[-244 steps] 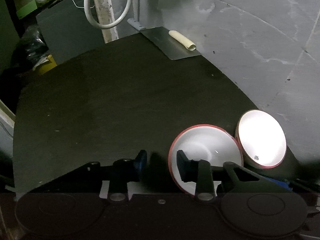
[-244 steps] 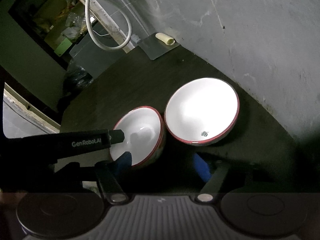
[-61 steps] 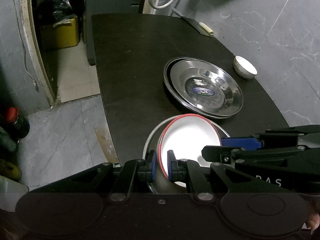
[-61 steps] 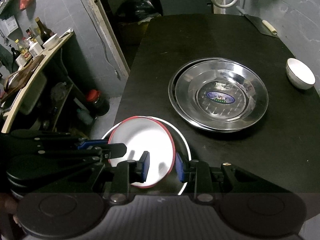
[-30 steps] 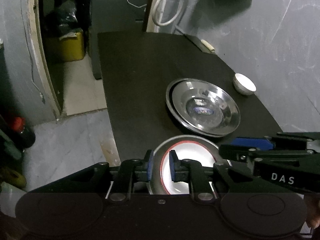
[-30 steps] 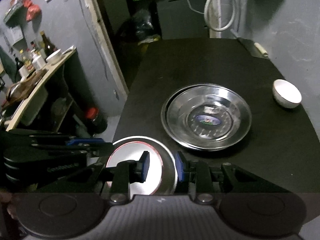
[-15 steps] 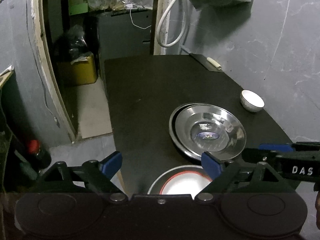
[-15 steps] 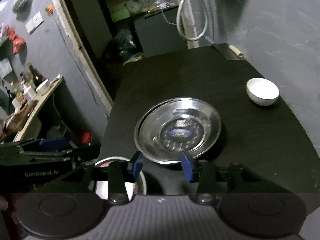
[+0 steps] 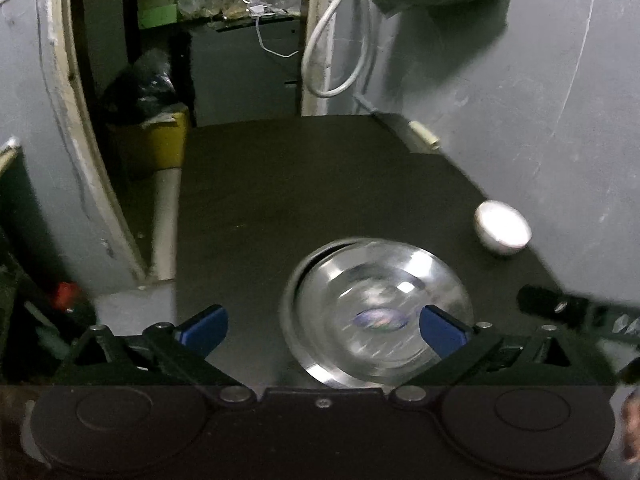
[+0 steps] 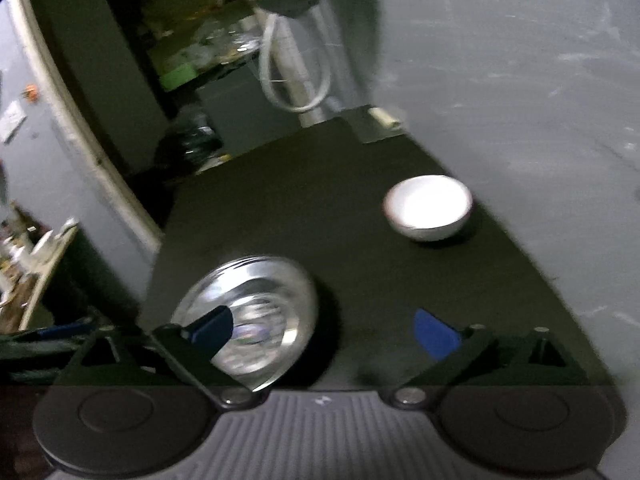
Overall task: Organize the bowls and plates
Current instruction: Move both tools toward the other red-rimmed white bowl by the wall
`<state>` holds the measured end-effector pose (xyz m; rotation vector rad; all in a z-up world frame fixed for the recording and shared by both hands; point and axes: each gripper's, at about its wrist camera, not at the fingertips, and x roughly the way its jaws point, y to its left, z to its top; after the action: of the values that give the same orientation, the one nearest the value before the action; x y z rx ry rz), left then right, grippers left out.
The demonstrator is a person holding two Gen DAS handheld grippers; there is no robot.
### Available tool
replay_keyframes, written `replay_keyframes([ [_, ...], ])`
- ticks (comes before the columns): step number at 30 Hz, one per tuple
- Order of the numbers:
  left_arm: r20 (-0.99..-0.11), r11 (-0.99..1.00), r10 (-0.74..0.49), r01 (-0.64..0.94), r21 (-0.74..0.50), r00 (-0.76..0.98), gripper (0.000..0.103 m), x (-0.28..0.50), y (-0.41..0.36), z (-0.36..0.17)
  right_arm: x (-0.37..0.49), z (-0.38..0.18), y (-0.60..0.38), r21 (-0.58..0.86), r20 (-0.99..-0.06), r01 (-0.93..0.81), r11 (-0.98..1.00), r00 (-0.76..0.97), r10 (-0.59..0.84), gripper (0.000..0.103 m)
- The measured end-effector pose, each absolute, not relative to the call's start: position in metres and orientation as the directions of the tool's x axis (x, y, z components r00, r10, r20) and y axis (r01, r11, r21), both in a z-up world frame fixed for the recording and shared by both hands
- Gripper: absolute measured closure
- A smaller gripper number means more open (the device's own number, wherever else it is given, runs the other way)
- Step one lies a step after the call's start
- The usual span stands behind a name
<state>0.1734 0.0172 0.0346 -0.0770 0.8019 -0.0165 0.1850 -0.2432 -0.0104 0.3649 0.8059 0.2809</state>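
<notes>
Both grippers hang above the dark desk [image 9: 304,184] with nothing between their blue pads; the left gripper [image 9: 322,326] is spread wide, and the right gripper [image 10: 324,332] is spread wide too. In the left wrist view the stacked steel plates [image 9: 376,312] fill the lower centre of the frame, one nested in the other with the lower rim showing at the left side; in the right wrist view the same stack [image 10: 256,304] lies at the lower left, partly behind the left pad. The small white bowl [image 10: 428,206] stands alone in the right middle of that frame, well apart from the plates and close to the desk edge by the grey wall [image 10: 540,80]; in the left wrist view it [image 9: 502,228] sits at the right middle. A cleaver [image 9: 416,136] rests at the far corner, upper right of centre.

Judging from this, the bowl looks like the next piece to gather; both views are smeared with motion, so a hurried reach could clip the rim and push the bowl toward the edge; glazed ceramic may slide out of a shallow pinch; the shiny plates could skate on the desk if nudged sideways by a low pad.
</notes>
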Motion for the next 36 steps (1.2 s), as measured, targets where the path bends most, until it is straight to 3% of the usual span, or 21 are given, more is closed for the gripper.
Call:
replay_keyframes([
  [5,-0.713,0.991,-0.097,0.001,-0.134,0.694,0.001,0.209,-0.010,0.034,0.210,-0.033,-0.270,0.410,-0.684,-0.021,0.912,0.654,0.322,0.000],
  [12,-0.730,0.994,-0.108,0.051,-0.099,0.674,0.001,0.267,-0.052,0.022,0.235,-0.062,-0.284,0.413,-0.715,0.016,0.910,0.624,0.314,0.001],
  [23,-0.754,0.979,-0.198,0.170,-0.117,0.626,0.001,0.356,-0.096,-0.020,0.271,-0.076,-0.294,0.418,-0.710,0.101,0.903,0.657,0.255,0.001],
  [36,-0.779,0.959,-0.271,0.229,-0.167,0.565,0.001,0.398,-0.122,-0.054,0.304,-0.092,-0.301,0.451,-0.708,0.157,0.879,0.663,0.245,0.003],
])
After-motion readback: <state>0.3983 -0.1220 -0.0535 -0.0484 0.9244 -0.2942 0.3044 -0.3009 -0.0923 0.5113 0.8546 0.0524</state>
